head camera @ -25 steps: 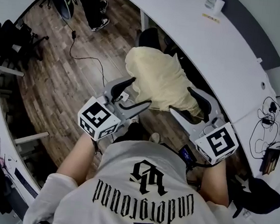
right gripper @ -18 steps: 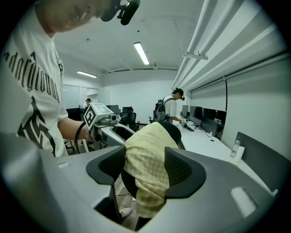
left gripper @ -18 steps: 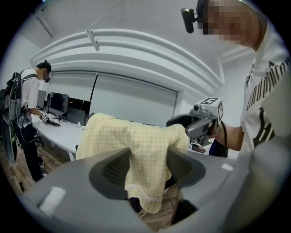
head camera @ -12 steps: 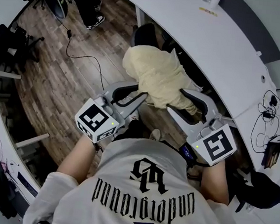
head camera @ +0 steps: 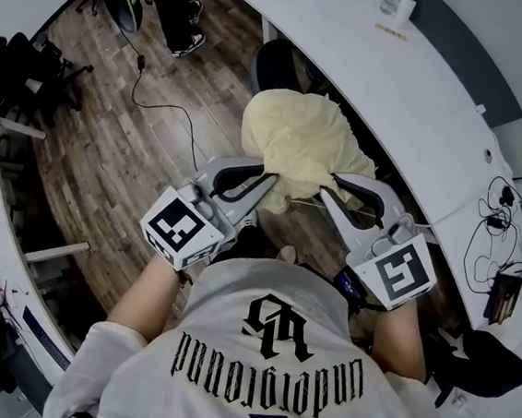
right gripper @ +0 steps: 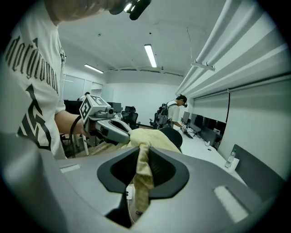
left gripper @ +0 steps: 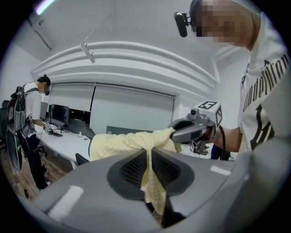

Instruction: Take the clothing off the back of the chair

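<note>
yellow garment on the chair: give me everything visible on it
The pale yellow garment is soft, finely textured cloth, crumpled in a mound over the black chair back beside the white desk. Its near edge is gathered into two folds. The left hand-held gripper and right hand-held gripper are each closing their jaws on one, with cloth pinched between the pads and hanging below. What kind of garment it is can't be told.

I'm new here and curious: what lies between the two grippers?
A pale yellow garment, seen in the head view; the left gripper and right gripper each have closing jaws with its cloth between them.
</note>
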Demonstrator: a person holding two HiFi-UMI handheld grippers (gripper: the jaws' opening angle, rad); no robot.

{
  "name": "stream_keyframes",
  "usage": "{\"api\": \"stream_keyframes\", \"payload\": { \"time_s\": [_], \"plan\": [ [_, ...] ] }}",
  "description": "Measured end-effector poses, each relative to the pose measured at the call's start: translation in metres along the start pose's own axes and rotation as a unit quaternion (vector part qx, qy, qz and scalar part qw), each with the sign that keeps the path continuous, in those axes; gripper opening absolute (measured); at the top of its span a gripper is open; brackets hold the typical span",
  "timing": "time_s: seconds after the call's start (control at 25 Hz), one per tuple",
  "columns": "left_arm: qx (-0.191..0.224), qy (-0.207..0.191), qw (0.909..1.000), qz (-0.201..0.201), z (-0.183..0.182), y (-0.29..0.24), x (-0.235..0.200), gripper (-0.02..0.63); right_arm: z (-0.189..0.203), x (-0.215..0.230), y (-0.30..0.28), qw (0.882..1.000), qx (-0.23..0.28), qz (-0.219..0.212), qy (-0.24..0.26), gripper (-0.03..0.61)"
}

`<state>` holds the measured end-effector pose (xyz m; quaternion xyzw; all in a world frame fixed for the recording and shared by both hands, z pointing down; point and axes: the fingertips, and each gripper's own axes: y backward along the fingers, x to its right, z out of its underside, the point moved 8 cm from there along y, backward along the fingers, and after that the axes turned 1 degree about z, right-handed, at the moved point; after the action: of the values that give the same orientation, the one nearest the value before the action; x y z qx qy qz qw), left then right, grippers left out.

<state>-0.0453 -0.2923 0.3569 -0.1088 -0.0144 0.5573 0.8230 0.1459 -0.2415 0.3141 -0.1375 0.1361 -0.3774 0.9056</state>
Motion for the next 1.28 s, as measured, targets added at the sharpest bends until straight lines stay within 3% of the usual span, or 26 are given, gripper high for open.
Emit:
{"api": "stream_keyframes", "payload": {
  "time_s": [0.44,0.8,1.04,1.28],
  "plan": [
    [0.014,-0.016,0.9992,-0.033,-0.002,0.02,0.071,0.081,0.005,-0.037,0.056,0.999,0.037,-0.027,0.018,0.067],
    [0.007,-0.022,0.9981,-0.058,0.003,0.061,0.108,0.081,0.003,-0.08,0.068,0.997,0.058,-0.059,0.014,0.067],
    [0.013,-0.032,0.9982,-0.049,0.003,0.096,0.111,0.081,-0.011,-0.118,0.062,0.997,0.06,-0.047,0.017,0.067],
    [0.02,-0.032,0.9992,-0.015,0.007,0.14,0.118,0.08,-0.026,-0.17,0.057,0.998,0.057,-0.021,0.009,0.067]
  ]
}}
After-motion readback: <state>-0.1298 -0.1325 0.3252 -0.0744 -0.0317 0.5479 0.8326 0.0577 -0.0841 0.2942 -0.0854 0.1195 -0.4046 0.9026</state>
